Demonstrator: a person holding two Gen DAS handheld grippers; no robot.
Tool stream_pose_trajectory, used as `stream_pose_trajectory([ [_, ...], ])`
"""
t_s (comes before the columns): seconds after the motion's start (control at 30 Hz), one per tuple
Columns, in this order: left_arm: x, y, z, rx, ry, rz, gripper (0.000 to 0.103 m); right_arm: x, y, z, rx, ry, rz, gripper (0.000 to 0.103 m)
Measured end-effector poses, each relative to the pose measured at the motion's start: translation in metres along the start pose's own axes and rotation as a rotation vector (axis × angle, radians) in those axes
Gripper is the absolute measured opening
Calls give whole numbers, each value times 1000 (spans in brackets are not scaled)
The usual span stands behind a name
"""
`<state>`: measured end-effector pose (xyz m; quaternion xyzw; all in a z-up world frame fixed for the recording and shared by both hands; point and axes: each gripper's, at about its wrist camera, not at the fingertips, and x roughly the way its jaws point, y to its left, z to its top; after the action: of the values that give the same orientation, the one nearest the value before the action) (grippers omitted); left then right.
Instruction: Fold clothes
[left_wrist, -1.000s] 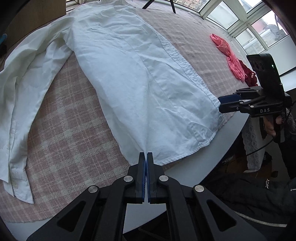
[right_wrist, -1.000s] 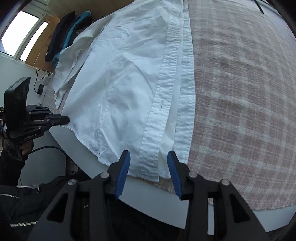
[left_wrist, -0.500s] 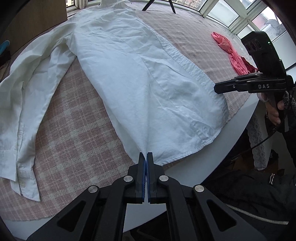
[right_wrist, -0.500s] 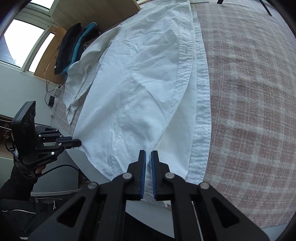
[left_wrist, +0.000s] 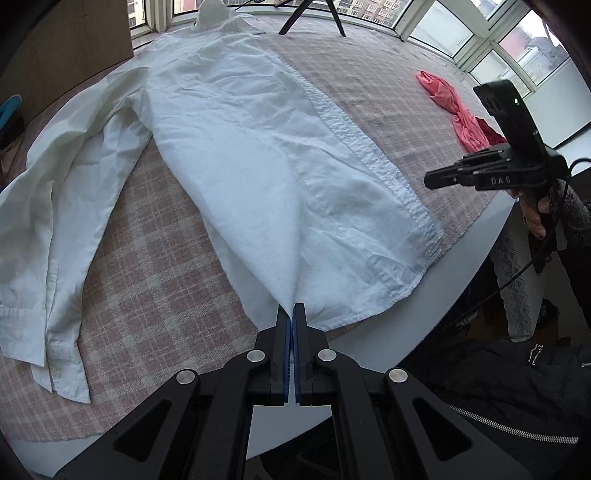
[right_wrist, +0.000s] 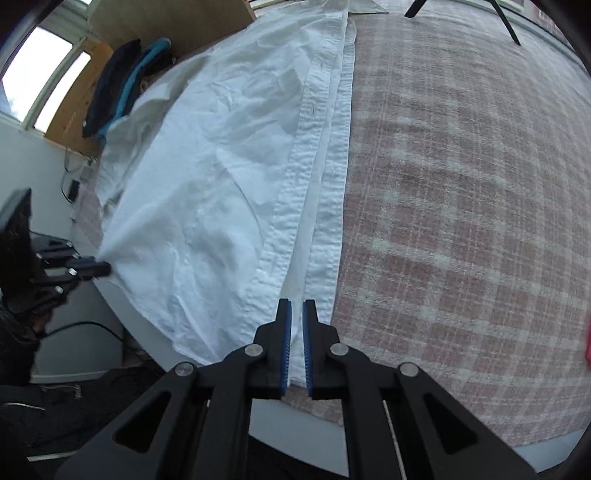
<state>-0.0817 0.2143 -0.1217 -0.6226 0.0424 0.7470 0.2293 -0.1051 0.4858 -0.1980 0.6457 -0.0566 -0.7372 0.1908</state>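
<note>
A white shirt (left_wrist: 236, 147) lies spread on a round tabletop (left_wrist: 373, 354) covered by a pink and cream checked cloth (left_wrist: 155, 273), its collar toward the far windows and its hem at the near edge. One long sleeve (left_wrist: 62, 206) stretches down the left side of the cloth, cuff near the rim.

The left gripper (left_wrist: 290, 314) has its jaws closed on the shirt's hem, and the fabric rises from there in a taut ridge toward the middle of the shirt. The right gripper (right_wrist: 296, 310) has its jaws nearly together, pinching the hem between the two button bands (right_wrist: 325, 192), which run side by side away from it. In the left wrist view the right gripper (left_wrist: 436, 179) appears above the table's right edge, held in a hand (left_wrist: 535, 218); whether it touches the shirt from that view cannot be told.

A crumpled pink garment (left_wrist: 450, 107) lies well apart on the far right of the cloth. Black tripod legs (left_wrist: 314, 14) stand at the far side. Windows (left_wrist: 480, 40) ring the room, with buildings outside. In the right wrist view, dark and teal clothes (right_wrist: 125, 81) rest against a wooden panel (right_wrist: 173, 18) beyond the table's left side.
</note>
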Motion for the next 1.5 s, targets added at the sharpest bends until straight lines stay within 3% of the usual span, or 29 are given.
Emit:
stream_pose_trajectory([
  [0.13,-1,8,-3,-15,10,26,1,27,14,-21,-33,64,50,7],
  [0.2,-1,9,-3,-20,14,34,1,37,31,-38,-121,131,12,7],
  [0.27,-1,10,-3,-24,18,42,1,28,33,-42,-127,115,-12,7],
  [0.4,4,7,-2,-17,25,43,1,0,18,-25,-44,-9,6,7],
  [0.57,5,5,-5,-12,24,48,1,17,18,-18,1,41,109,10],
  [0.67,4,7,-7,-12,18,52,1,33,20,-20,12,77,106,24],
  [0.8,5,6,-9,1,20,64,1,41,28,-21,0,64,122,24],
  [0.87,6,5,-8,5,21,69,1,38,35,-22,-23,45,129,19],
  [0.9,6,5,-8,6,21,70,1,36,38,-23,-36,35,130,5],
  [1.2,2,2,-6,19,16,59,1,30,35,-24,7,1,137,4],
  [1.4,-30,-1,2,14,-46,25,1,-32,20,-15,63,-94,287,4],
  [1.43,-31,-3,3,22,-54,22,1,-42,15,-12,70,-107,285,4],
  [1.5,-29,-9,6,43,-58,21,1,-53,5,-10,64,-120,202,4],
])
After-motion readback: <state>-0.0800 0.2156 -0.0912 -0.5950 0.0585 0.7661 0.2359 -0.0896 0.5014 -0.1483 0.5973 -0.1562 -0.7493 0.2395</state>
